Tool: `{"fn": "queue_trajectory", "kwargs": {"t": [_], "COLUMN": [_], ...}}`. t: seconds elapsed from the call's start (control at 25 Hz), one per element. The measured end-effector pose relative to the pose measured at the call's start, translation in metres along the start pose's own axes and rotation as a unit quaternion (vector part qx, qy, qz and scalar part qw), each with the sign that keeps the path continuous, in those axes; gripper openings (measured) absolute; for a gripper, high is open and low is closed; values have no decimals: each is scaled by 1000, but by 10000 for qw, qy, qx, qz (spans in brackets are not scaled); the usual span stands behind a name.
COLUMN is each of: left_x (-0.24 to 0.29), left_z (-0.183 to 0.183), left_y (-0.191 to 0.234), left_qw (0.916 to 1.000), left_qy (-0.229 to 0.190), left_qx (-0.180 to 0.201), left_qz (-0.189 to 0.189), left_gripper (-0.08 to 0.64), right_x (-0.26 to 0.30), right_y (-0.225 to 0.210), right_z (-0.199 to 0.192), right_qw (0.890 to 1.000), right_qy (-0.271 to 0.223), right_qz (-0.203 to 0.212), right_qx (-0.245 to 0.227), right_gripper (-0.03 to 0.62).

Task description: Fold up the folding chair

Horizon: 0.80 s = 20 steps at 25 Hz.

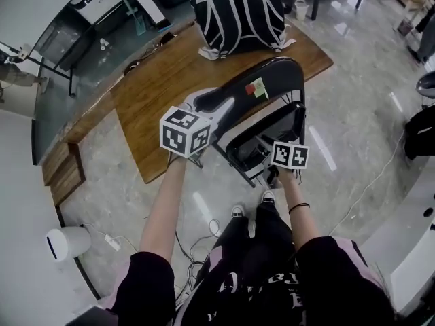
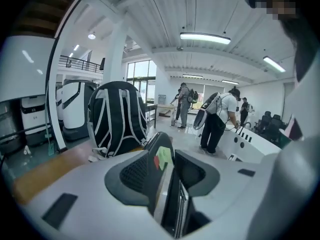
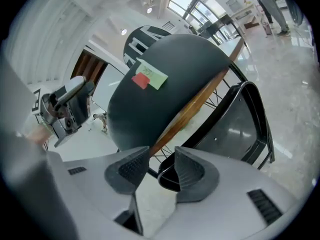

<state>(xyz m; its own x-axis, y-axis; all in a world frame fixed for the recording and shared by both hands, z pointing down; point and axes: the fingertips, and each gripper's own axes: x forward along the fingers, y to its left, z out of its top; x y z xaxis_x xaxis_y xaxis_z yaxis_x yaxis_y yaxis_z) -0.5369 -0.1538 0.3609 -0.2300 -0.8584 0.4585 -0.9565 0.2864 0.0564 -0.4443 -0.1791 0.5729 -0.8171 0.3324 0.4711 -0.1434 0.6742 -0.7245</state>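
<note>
The black folding chair stands against the wooden table, with a red and a green sticker on its backrest. My left gripper is shut on the backrest's upper edge. In the left gripper view, the backrest sits edge-on between the pads of the left gripper. My right gripper is at the front edge of the tilted seat. In the right gripper view the right gripper stands partly open. The seat's black rim lies against the right finger only, and the backrest rises behind.
The wooden table carries a black-and-white backpack. Cables trail on the tiled floor by my feet, and a white cylinder stands at the lower left. Several people stand far off in the hall.
</note>
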Motion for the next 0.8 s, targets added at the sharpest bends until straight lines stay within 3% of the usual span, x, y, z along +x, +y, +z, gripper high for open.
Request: {"fn": "queue_trajectory", "kwargs": {"t": [0.28,0.48,0.6,0.68,0.8], "left_x": [-46,-88,-111,-126,-144], "left_z": [-47,-80,-102,-117,-139], "left_y": [-41,-61,-81,-96,-118], "left_qw": [9980,9921,9894,9873,9830], "left_qy": [47,-84,-105,-103,-70], "left_qx": [-580,-1244,-1431,-1559,-1776], "left_qz": [-233,-132,-235,-298,-465], "left_gripper": [157,88,59,27,12], "right_x": [-35,-63,-80,-94,-112], "right_y": [60,104,126,136,150], "right_z": [-23,-44,-63,-79,-99], "right_qw": [9991,9968,9972,9973,9962], "right_qy": [-6,-125,-297,-405,-624], "right_qz": [158,54,-5,-122,-179], "right_qx": [-384,-786,-688,-608,-583], "right_gripper": [158,150,122,66,49]}}
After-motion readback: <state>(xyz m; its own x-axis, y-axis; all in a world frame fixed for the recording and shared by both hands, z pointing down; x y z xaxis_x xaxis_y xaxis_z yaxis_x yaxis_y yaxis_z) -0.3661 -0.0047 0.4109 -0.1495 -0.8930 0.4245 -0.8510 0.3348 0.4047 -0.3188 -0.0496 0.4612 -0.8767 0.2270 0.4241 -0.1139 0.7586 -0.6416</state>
